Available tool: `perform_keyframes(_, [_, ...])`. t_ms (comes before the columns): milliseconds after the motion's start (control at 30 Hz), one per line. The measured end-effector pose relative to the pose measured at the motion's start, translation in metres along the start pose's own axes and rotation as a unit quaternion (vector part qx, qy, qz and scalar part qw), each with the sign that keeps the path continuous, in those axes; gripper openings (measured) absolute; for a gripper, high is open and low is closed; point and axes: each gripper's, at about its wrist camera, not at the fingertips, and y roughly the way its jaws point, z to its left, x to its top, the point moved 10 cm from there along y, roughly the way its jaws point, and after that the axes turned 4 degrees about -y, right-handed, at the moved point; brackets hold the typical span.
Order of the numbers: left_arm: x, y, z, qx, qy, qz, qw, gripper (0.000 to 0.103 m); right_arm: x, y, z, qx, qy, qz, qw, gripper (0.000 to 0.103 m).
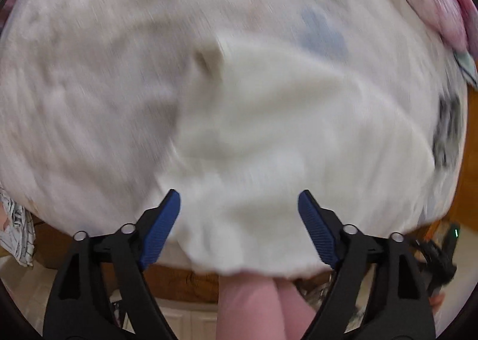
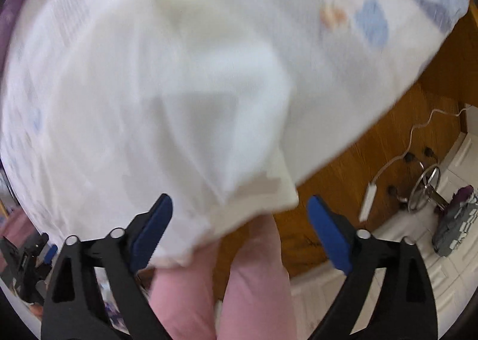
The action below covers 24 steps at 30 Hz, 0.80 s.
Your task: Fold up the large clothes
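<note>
A: Left tongs [image 1: 239, 229] are seen spread wide, nothing pinched; the white garment [image 1: 269, 137] lies beneath and beyond the blue pads, not pressed by either. Right tongs [image 2: 240, 232] likewise released, w/ the garment's hemmed corner [image 2: 269, 196] lying just past the gap.

B: So cloth is let go on both sides. Where is it resting?

A: Spread over the patterned sheet [image 1: 89, 71] that covers the counter [image 2: 373, 119], near edge overhanging toward the person's pink-clad legs [image 2: 254, 295].

B: Risk from here?

A: Probably slippage. The near hem hangs past the counter's rim, so the fold could be dragged off by its own weight. A pad could also be snagged in loose cloth if the tongs are dropped back in blind; frames are badly blurred, so layers cannot be told apart.

B: Room to move?

A: Bare wood is left at the right, w/ a white cable [image 2: 388, 161] and key ring [image 2: 427, 187] lying there, well apart from the cloth. Far right, other folded fabric [image 1: 433, 5] crowds the sheet's edge.
</note>
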Motion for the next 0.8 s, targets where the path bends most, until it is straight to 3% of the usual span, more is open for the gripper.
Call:
perform_keyframes(200, [0.072, 0.013, 0.012, 0.026, -0.082, -0.021, 0.9961, 0.08, 0.079, -0.037, 0.022, 0.019, 0.031, -0.052, 0.998, 0.089])
perform_keyframes(233, [0.078, 0.021, 0.004, 0.014, -0.092, -0.021, 0.9954, 0.078, 0.094, -0.036, 0.03, 0.017, 0.031, -0.059, 0.998, 0.089])
perform_keyframes(267, [0.082, 0.026, -0.002, -0.002, -0.095, -0.016, 0.9953, 0.066, 0.104, -0.039, 0.036, 0.015, 0.03, -0.062, 0.998, 0.089])
perform_keyframes(300, [0.085, 0.035, -0.011, -0.021, -0.1, -0.002, 0.9947, 0.044, 0.115, -0.04, 0.039, 0.014, 0.029, -0.062, 0.998, 0.089])
perform_keyframes(333, [0.085, 0.041, -0.017, -0.026, -0.105, 0.005, 0.9941, 0.035, 0.125, -0.038, 0.043, 0.016, 0.026, -0.058, 0.998, 0.089])
perform_keyframes(400, [0.09, 0.046, -0.021, -0.008, -0.099, -0.013, 0.9949, 0.023, 0.143, -0.03, 0.048, 0.011, 0.02, -0.058, 0.998, 0.089])
perform_keyframes(467, [0.094, 0.043, -0.022, -0.006, -0.099, -0.031, 0.9945, 0.018, 0.156, -0.017, 0.048, 0.006, 0.01, -0.052, 0.999, 0.089])
perform_keyframes(567, [0.098, 0.028, -0.026, -0.027, -0.133, -0.054, 0.9893, 0.014, 0.163, 0.011, 0.07, 0.039, -0.029, 0.01, 0.999, 0.089])
perform_keyframes(633, [0.095, 0.007, -0.024, -0.035, -0.151, -0.072, 0.9854, 0.013, 0.17, 0.02, 0.08, 0.063, -0.031, 0.031, 0.997, 0.067])
perform_keyframes(667, [0.094, -0.002, -0.022, -0.039, -0.157, -0.08, 0.9835, 0.013, 0.172, 0.02, 0.088, 0.082, -0.029, 0.036, 0.996, 0.044])
perform_keyframes(700, [0.095, -0.008, -0.022, -0.034, -0.158, -0.089, 0.9828, 0.013, 0.176, 0.018, 0.091, 0.084, -0.027, 0.035, 0.995, 0.034])
perform_keyframes(800, [0.112, -0.006, -0.022, -0.004, -0.143, -0.105, 0.9842, 0.013, 0.194, 0.001, 0.1, 0.075, -0.044, 0.004, 0.996, 0.017])
